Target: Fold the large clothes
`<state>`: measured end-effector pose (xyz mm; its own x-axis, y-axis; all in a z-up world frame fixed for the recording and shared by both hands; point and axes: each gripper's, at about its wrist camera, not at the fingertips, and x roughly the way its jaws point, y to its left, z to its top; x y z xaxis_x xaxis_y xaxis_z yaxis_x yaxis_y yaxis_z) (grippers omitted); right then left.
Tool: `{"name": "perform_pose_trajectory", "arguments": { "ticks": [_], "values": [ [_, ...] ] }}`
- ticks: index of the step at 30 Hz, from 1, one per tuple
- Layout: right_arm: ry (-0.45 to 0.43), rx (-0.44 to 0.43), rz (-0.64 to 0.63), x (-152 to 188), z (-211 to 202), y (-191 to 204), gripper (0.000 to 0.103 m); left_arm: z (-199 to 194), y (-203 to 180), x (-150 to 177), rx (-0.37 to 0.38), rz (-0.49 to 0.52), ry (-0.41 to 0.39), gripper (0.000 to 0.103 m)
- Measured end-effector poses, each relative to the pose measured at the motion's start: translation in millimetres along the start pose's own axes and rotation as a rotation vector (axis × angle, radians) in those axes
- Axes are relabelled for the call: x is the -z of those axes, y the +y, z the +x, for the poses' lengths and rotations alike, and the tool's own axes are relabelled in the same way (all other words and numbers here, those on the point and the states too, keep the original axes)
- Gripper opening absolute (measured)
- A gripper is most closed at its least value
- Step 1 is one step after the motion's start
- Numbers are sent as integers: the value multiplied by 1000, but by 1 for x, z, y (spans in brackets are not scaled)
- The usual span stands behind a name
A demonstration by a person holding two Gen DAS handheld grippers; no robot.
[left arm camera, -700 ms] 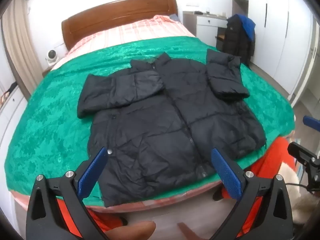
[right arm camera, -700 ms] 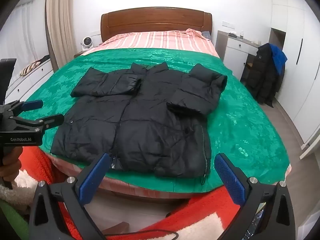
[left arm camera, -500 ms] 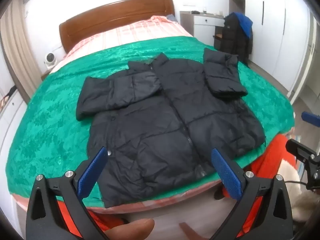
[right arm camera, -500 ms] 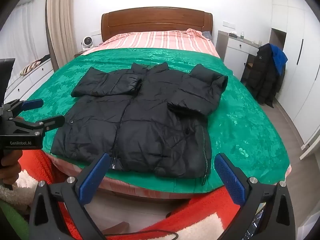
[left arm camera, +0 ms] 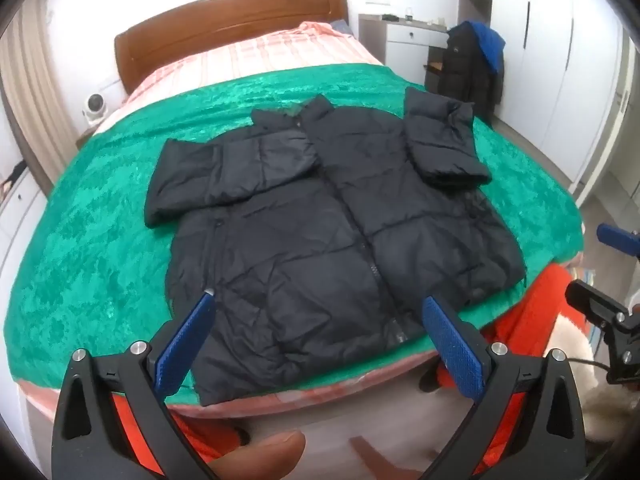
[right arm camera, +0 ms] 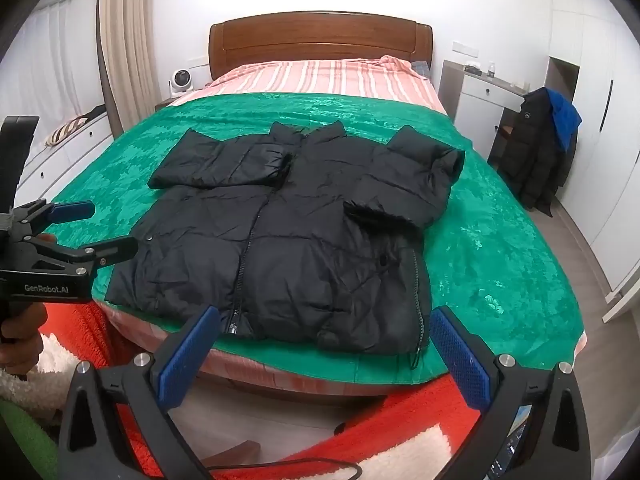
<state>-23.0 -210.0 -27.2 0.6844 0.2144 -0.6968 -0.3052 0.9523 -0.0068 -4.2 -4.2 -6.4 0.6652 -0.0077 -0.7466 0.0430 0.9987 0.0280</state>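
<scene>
**Bedroom, jacket laid out for folding**

On the green bedspread (right arm camera: 500, 248) lies a black puffer jacket (right arm camera: 280, 248), sleeves crossed inward. Left gripper (left arm camera: 316, 316) and right gripper (right arm camera: 326, 330) hover wide apart, empty. Risk: slippery padding may spring open if pinched shallowly.

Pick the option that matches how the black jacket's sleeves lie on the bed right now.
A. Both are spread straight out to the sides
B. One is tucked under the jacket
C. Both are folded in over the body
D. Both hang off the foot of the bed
C: on the jacket, each sleeve lies doubled back on top of the body, above the green cover.
</scene>
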Motion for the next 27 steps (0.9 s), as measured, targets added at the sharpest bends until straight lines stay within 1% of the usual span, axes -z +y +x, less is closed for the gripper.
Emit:
{"name": "perform_pose_trajectory", "arguments": {
  "ticks": [2, 8, 16, 27],
  "values": [
    [-2, -2, -2, 1, -1, 1, 103, -2, 3, 0, 12, -11, -6, 103],
    [1, -6, -3, 1, 0, 2, 103, -5, 3, 1, 9, -10, -13, 103],
    [4, -12, 3, 2, 0, 1, 103, -1, 3, 1, -2, -7, 7, 103],
    [12, -18, 6, 3, 3, 2, 103, 0, 3, 2, -7, -2, 12, 103]
  ]
}}
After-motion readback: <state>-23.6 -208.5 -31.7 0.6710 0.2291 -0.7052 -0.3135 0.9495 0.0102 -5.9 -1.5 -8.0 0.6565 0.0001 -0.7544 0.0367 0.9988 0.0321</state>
